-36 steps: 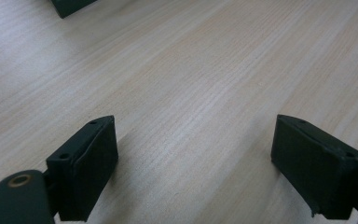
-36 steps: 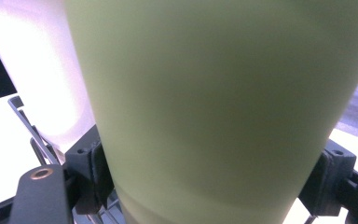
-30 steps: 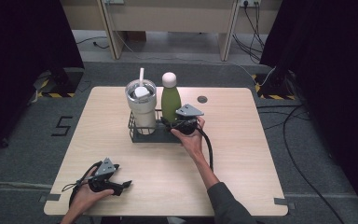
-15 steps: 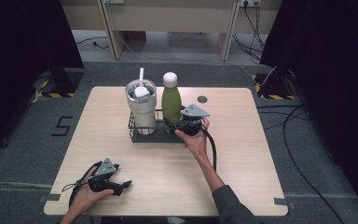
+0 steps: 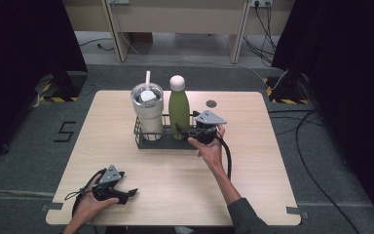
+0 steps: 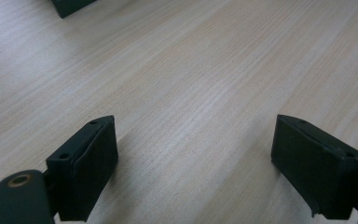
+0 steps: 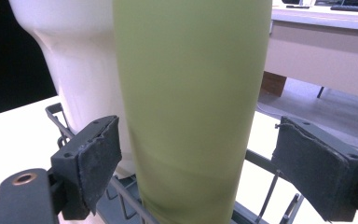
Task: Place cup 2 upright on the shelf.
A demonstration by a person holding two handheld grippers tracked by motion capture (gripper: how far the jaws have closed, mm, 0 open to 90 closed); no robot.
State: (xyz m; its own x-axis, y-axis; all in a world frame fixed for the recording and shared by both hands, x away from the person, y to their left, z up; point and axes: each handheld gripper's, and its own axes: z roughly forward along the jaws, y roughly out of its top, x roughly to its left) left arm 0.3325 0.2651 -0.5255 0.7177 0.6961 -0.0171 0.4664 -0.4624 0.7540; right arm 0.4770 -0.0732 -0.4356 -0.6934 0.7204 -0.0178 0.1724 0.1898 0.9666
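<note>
A green bottle (image 5: 178,109) with a white cap stands in a black wire basket (image 5: 143,141) beside a cream tumbler (image 5: 147,109) with a straw. My right gripper (image 5: 182,130) is at the basket's right end and points at the bottle. Its jaws have just been opening. In the right gripper view the bottle (image 7: 191,107) stands between the spread pads (image 7: 98,154), which do not touch it, so the gripper (image 7: 196,128) is open. The tumbler (image 7: 79,60) is behind on the left. My left gripper (image 5: 129,193) rests open near the table's front left, over bare wood (image 6: 193,123).
The wooden table (image 5: 253,165) has a small round hole (image 5: 211,103) behind the basket. Free tabletop lies in front of the basket and to its right. Desks and cables stand on the floor beyond the far edge.
My right hand has drawn back a little to the right of the bottle and risen slightly. The left hand has stayed where it was.
</note>
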